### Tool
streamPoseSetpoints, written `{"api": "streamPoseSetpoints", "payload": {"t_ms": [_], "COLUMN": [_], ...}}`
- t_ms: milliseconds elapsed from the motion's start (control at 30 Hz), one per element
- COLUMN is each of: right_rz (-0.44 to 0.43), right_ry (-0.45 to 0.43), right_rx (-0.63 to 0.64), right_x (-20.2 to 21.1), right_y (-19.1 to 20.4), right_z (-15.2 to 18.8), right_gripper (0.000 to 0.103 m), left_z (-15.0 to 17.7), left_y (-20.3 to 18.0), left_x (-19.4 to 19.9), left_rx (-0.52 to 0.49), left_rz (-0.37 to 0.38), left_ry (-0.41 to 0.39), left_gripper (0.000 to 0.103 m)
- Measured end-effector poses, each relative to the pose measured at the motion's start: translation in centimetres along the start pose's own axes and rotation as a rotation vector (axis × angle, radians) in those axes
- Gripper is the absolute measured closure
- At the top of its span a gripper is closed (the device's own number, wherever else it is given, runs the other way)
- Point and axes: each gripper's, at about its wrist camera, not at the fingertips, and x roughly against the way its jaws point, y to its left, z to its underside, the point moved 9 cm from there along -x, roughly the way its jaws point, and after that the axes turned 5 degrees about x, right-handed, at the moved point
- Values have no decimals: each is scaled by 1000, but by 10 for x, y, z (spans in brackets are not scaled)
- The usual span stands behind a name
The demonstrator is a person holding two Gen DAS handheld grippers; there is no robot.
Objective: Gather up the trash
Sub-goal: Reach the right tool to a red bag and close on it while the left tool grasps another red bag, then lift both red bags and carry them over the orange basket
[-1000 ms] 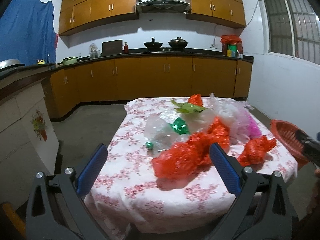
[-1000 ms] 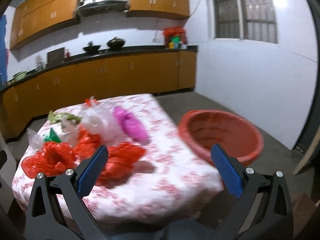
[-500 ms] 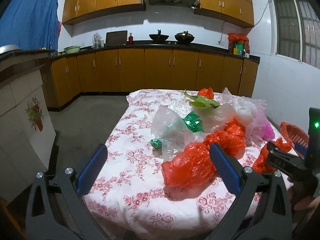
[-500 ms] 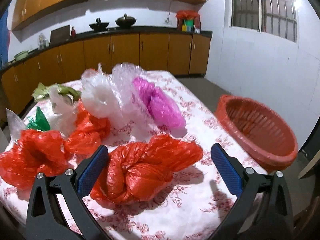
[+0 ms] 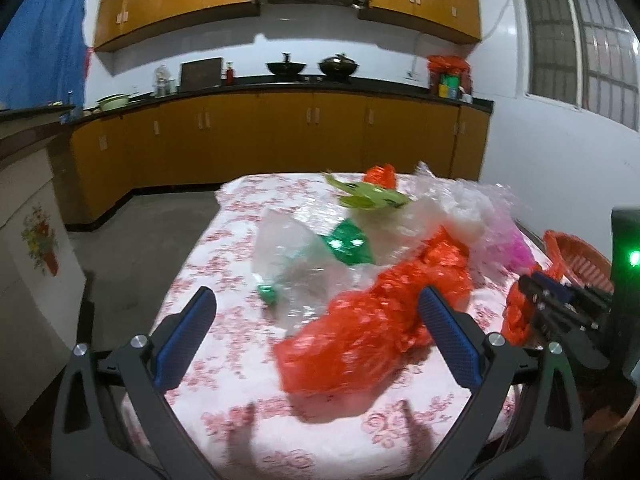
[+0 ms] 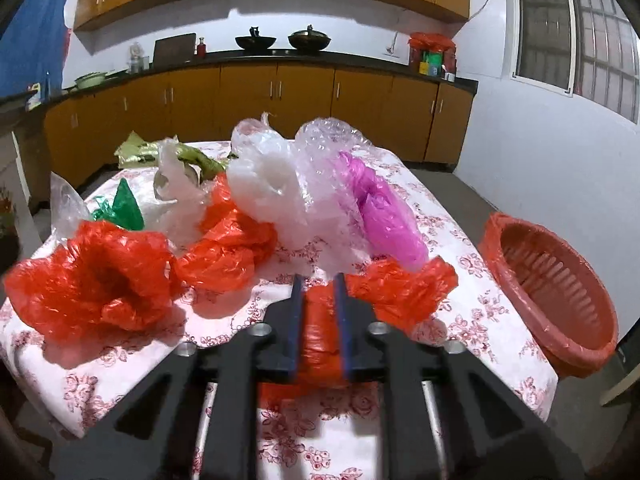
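Observation:
Crumpled plastic bags lie piled on a table with a floral cloth (image 5: 224, 320). My right gripper (image 6: 318, 280) is shut on a small red bag (image 6: 400, 292) at the table's near edge, and the plastic bunches up between the blue pads. The left wrist view shows this gripper (image 5: 532, 284) at the right, biting the same red bag (image 5: 516, 312). My left gripper (image 5: 316, 294) is open above the near edge. A large red bag (image 5: 360, 344) lies just ahead between its fingers, untouched. Further back are a pink bag (image 6: 380, 212), clear and white bags (image 6: 272, 184) and a green bag (image 6: 124, 208).
A red plastic basket (image 6: 552, 280) stands tilted at the table's right edge, with nothing in it. Two more red bags (image 6: 96, 280) (image 6: 228, 248) lie at the left and middle. Brown cabinets and a counter with pots run along the back wall.
My right gripper has shut on the small red bag, which lay between open jaws half a second ago. Both grippers have come closer to the table and lower.

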Motion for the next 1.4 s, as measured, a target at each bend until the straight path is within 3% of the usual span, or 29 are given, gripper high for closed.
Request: {"api": "streamPoseSetpoints", "payload": {"t_ms": [133, 367, 567, 633, 767, 800, 867, 933, 967, 1300, 1400], "right_rz": [13, 32, 39, 40, -22, -43, -71, -78, -74, -41, -39], "right_ry": [-11, -26, -43, -46, -18, -12, 4, 1, -4, 58, 57], "right_rx": [-21, -71, -96, -101, -138, -154, -166, -170, -166, -64, -60], "right_x": [-1, -4, -3, -3, -5, -4, -4, -5, -5, -31, -32], "right_y": [-11, -33, -47, -52, -57, -56, -52, -47, -45, -25, -30], "right_z": [-6, -12, -15, -14, -9, -6, -2, 1, 2, 21, 22], "right_gripper": [100, 102, 102, 102, 102, 101, 88, 49, 46, 38, 50], "left_z": [4, 12, 21, 23, 23, 22, 22, 22, 22, 21, 22], "left_y": [-14, -22, -26, -27, -30, -31, -32, -32, -32, -38, -40], "left_x": [-14, -26, -36, -38, -37, -37, -38, -38, -38, -46, -47], "left_rx": [-39, -77, -92, -90, -97, -99, -99, -99, -100, -105, -105], "left_rz": [21, 32, 47, 50, 56, 56, 58, 53, 52, 57, 61], "left_ry": [36, 73, 124, 134, 135, 136, 136, 131, 132, 136, 137], "left_gripper": [14, 21, 37, 47, 57, 57, 56, 54, 53, 53, 58]}}
